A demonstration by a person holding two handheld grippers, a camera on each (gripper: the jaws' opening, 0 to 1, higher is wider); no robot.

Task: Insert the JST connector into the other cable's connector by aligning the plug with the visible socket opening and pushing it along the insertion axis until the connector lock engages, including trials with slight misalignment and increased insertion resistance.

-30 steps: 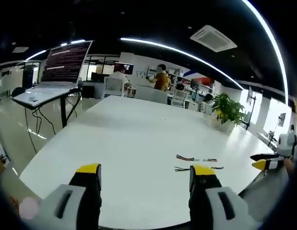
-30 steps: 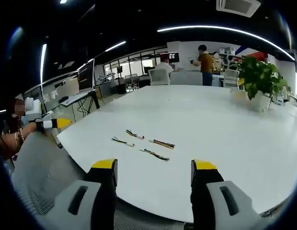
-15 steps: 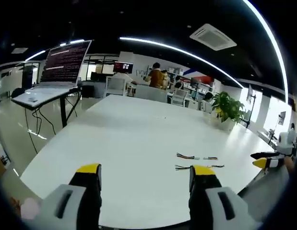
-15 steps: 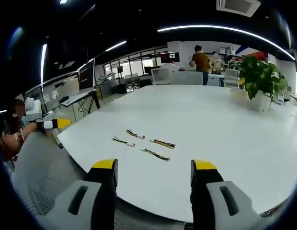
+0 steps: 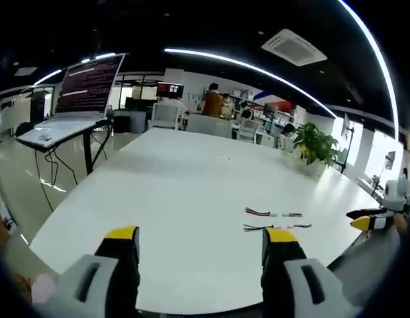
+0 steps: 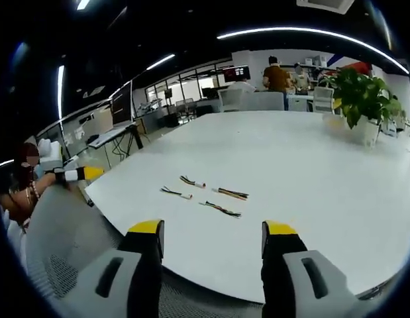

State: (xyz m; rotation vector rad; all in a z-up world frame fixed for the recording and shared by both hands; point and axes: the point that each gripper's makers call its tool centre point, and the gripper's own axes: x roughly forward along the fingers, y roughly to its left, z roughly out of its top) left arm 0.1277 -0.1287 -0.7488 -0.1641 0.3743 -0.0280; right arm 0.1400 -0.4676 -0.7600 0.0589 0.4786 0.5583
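Four short cable pieces (image 6: 205, 195) are noted lying flat on the white table (image 6: 310, 165), ahead of the right gripper (image 6: 211, 232), which is nearer, long axes running crosswise. Both it and the left gripper (image 5: 198, 238) are held open and empty.

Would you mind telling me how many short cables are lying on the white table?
4: near-left cable, far-left cable, far-right cable, near-right cable, all loose on the table.

I see a wide white table (image 6: 310, 152) carrying four short cable pieces (image 6: 206, 193) near its edge and a potted plant (image 6: 361, 99) at its far right.
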